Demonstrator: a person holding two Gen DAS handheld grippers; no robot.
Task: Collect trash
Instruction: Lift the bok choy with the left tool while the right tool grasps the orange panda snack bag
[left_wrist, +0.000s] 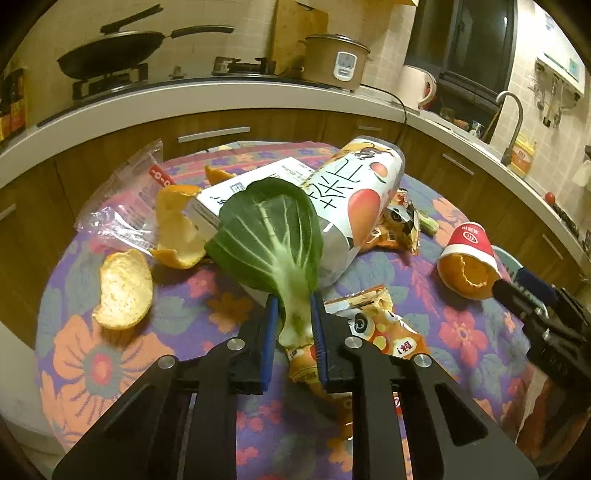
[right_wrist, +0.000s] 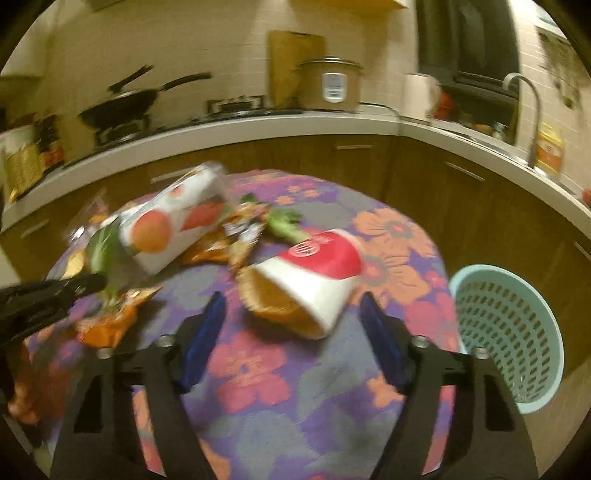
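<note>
My left gripper (left_wrist: 293, 306) is shut on the pale stalk of a green leaf (left_wrist: 269, 229), which leans against a white juice carton (left_wrist: 354, 199) lying on the floral table (left_wrist: 184, 295). A red and white paper cup (right_wrist: 317, 269) lies on its side with an orange peel (right_wrist: 273, 302) in its mouth. My right gripper (right_wrist: 293, 310) stands open just short of the cup, one blue pad on each side, neither touching it. In this blurred right wrist view the left gripper's fingers (right_wrist: 55, 291) show at the left by the leaf (right_wrist: 101, 243).
Loose orange peels (left_wrist: 125, 291), a clear plastic bag (left_wrist: 125, 203) and orange snack wrappers (left_wrist: 384, 328) lie around the carton. A pale blue perforated basket (right_wrist: 506, 332) stands on the floor beside the table's right edge. Kitchen counters curve behind.
</note>
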